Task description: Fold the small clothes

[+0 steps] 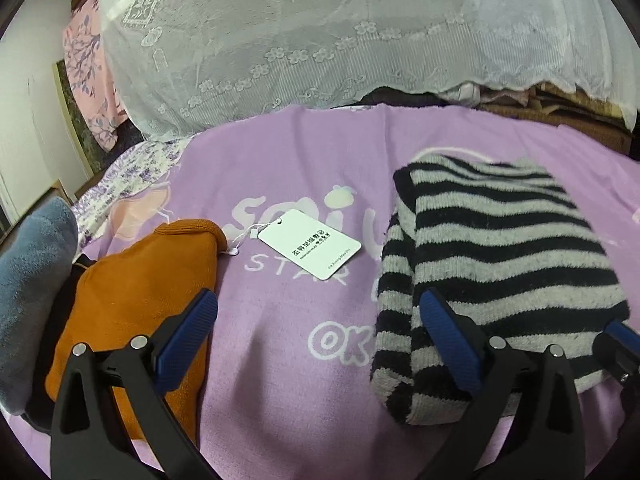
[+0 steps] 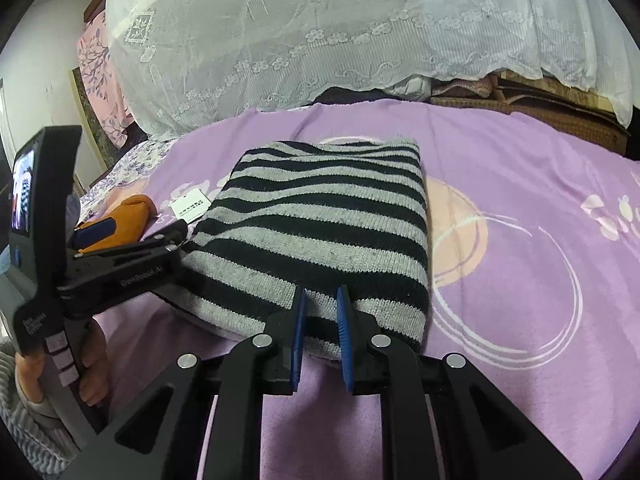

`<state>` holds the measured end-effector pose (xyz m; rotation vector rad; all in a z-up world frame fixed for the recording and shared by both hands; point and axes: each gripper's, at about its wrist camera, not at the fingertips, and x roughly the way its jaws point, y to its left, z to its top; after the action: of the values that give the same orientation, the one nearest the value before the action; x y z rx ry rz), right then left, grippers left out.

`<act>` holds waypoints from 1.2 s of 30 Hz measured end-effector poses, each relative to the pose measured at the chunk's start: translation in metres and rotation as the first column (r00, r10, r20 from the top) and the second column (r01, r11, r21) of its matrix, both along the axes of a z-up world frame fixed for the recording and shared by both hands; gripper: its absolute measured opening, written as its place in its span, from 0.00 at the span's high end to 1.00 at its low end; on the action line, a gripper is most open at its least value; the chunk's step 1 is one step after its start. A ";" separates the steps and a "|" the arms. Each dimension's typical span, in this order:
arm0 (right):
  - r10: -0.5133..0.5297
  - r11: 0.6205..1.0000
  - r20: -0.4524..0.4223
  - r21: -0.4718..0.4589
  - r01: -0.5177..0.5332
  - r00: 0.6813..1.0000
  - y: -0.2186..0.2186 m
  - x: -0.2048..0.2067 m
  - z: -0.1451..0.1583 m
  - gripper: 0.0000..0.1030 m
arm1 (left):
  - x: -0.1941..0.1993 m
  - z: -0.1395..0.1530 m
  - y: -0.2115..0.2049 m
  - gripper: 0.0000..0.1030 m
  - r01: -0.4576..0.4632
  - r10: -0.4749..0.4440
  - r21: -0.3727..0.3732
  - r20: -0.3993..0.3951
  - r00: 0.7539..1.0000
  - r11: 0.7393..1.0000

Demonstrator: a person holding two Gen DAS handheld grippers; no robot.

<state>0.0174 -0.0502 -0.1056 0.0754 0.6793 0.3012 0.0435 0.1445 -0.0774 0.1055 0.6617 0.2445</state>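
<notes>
Right tool (image 2: 321,316): jaws narrow, not fully closed, blue pads (image 2: 301,322) straddling the near edge of the striped sweater (image 2: 320,224). Cannot tell whether cloth actually pinched or just nosed between the pads; gap visible between them.

Left tool (image 1: 316,344): jaws wide, holding nothing. Right pad (image 1: 444,340) touching the sweater's near-left corner, left pad (image 1: 188,340) over the orange garment (image 1: 132,300). Seen from the right wrist, same tool (image 2: 132,236) lying just beside the sweater's left edge.

Sweater: black-and-grey knit, already a thick rectangular bundle, flat on the purple printed blanket (image 2: 520,184) covering the bed. Directly ahead of the right tool, ahead-right of the left. Long axis running away from both tools, toward the lace-covered pile (image 2: 360,32) at the far end. Near short edge at the tools; both within reach, right centred on that edge, left at its corner.

Judgement: sweater folded or nearly so; likely next either one more fold of the near edge away along the long axis, or shifting the bundle aside. Right tool better placed for the grab; left needs closing on the corner first.

Further out: white hang tag (image 1: 310,244) on a string from the orange garment, lying on the blanket between garment and sweater. Grey-blue sock (image 1: 28,272) at far left, touching the orange piece's side.
</notes>
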 end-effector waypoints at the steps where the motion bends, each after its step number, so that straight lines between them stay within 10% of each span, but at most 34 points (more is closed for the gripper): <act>1: -0.001 1.000 0.003 -0.004 0.001 1.000 0.000 0.000 0.001 0.84 | 0.000 0.001 0.002 0.04 0.001 -0.001 -0.012 0.005 1.000 1.000; 16: -0.017 1.000 0.059 -0.003 0.017 0.998 0.008 0.031 0.036 0.69 | 0.017 0.008 0.004 0.04 0.013 -0.012 -0.073 0.013 1.000 0.997; 28: -0.028 1.000 0.005 0.014 0.028 1.000 0.013 0.056 0.010 0.67 | 0.050 -0.029 0.030 0.04 -0.046 0.007 -0.209 -0.185 0.983 0.977; 36: -0.104 0.992 -0.007 0.077 0.104 0.995 -0.014 0.078 0.034 0.67 | 0.059 0.014 0.025 0.04 -0.008 -0.018 -0.257 -0.096 0.995 0.966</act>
<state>0.0956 -0.0638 -0.0717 0.1849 0.6644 0.2275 0.1027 0.1695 -0.0636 -0.1314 0.7854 0.1472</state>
